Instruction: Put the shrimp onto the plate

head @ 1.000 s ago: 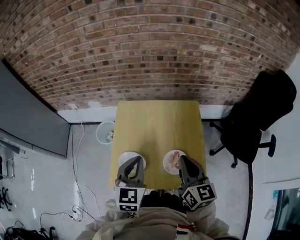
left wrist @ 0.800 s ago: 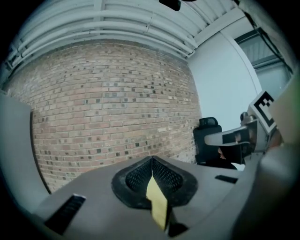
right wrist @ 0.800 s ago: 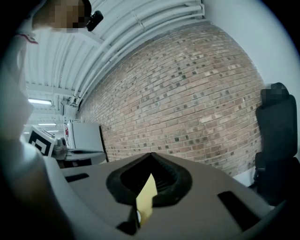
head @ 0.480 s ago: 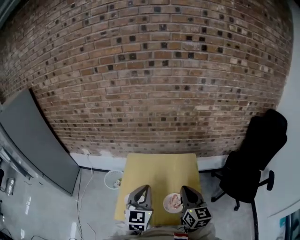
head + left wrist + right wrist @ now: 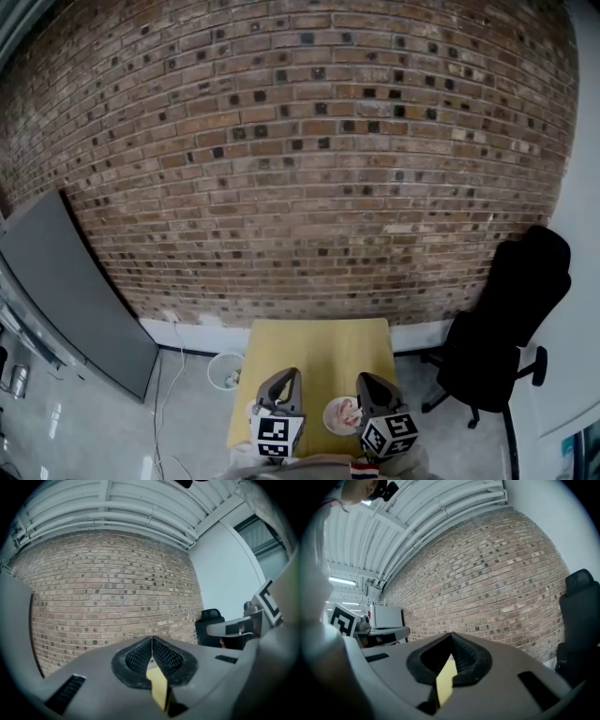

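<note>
The left gripper (image 5: 152,639) and the right gripper (image 5: 451,634) both have their jaws closed together on nothing. The shrimp (image 5: 347,412) lie in a dish (image 5: 328,416) at the lower middle of the head view, near the white plate (image 5: 252,410) on the yellow table (image 5: 319,347). They are probably light, soft and slippery, so 1 shrimp wants a gentle pinch across its thick middle.

Rough brick wall (image 5: 300,169); smooth matt table (image 5: 319,352); left gripper (image 5: 152,641) of matt grey plastic.
</note>
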A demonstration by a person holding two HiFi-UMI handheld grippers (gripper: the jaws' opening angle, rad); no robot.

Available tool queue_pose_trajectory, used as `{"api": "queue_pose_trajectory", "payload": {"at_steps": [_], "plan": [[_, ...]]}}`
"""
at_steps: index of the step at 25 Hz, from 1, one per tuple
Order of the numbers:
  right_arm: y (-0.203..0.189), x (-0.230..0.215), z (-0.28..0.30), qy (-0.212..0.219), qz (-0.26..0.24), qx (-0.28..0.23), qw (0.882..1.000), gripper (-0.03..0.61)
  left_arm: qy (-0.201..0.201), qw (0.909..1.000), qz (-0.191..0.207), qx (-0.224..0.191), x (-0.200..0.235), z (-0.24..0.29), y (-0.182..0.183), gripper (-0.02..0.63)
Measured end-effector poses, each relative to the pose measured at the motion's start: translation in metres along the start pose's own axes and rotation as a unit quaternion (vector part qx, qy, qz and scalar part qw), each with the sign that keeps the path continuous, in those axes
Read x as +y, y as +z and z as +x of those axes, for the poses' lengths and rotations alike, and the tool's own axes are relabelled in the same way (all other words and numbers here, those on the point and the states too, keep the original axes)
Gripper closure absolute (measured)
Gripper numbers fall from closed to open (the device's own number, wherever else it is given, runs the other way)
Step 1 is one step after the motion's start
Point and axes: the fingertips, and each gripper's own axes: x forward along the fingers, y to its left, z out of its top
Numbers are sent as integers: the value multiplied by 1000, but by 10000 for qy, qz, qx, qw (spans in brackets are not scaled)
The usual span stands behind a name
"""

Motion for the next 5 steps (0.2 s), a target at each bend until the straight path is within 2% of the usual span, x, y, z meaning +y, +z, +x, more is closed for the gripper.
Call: {"api": "queue_pose_trajectory", "payload": {"at_steps": [5], "plan": [[-8, -5, 4, -14, 27, 96, 9999, 554, -109, 9999, -89, 96, -9, 6, -10, 601]]}}
